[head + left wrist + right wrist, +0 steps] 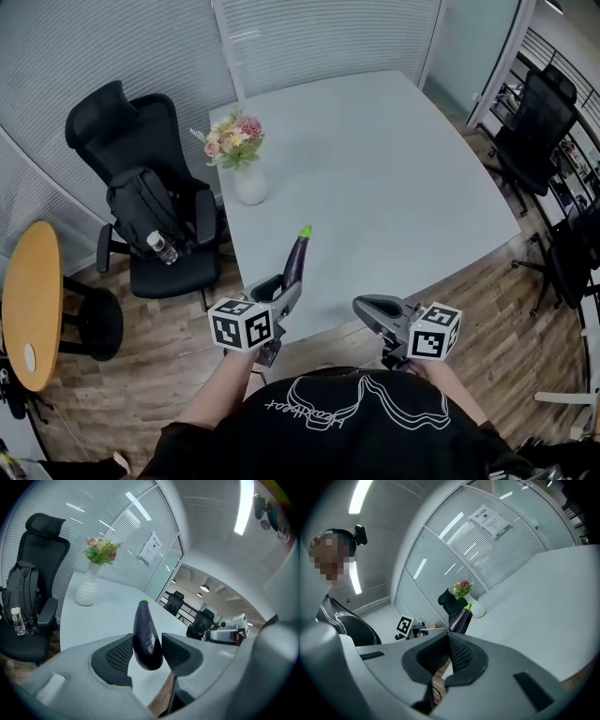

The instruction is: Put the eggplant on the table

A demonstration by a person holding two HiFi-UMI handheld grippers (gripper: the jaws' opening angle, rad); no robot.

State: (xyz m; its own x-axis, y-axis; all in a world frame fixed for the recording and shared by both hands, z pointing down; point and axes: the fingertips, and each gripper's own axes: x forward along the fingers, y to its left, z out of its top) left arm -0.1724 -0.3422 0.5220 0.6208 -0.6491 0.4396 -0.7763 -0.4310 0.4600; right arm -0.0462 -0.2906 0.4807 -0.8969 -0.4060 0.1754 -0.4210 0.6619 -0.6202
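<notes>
Head view looks down on a pale grey counter [394, 159] with rounded corners, and both tongs are raised just off its near edge. The left tongs [287, 287] are clamped on the eggplant [296, 260]. Left gripper view has both ribbed pads pressed against the sides of the dark purple body, close to its rounded lower end. The eggplant stands nearly upright, with its green stem tip pointing up and away from the person. It is held in the air by the counter's near-left corner and does not rest on the surface. Wooden floor [178, 347] shows beneath its lower end, between the jaws.

The right tongs [361, 306] sit to the right of the left pair, outside the near edge and over the floor. Right gripper view shows their jaws drawn together at the tips with nothing between them.

Towards the far-left corner of the counter, close to its left edge, stands a white ribbed vase [249, 185] of pink and cream flowers [234, 139], well apart from the eggplant. Beyond that left edge is a black office chair [117, 122] with a black backpack [141, 211] on its seat. A clear water bottle [162, 247] is in the backpack's side pocket.
</notes>
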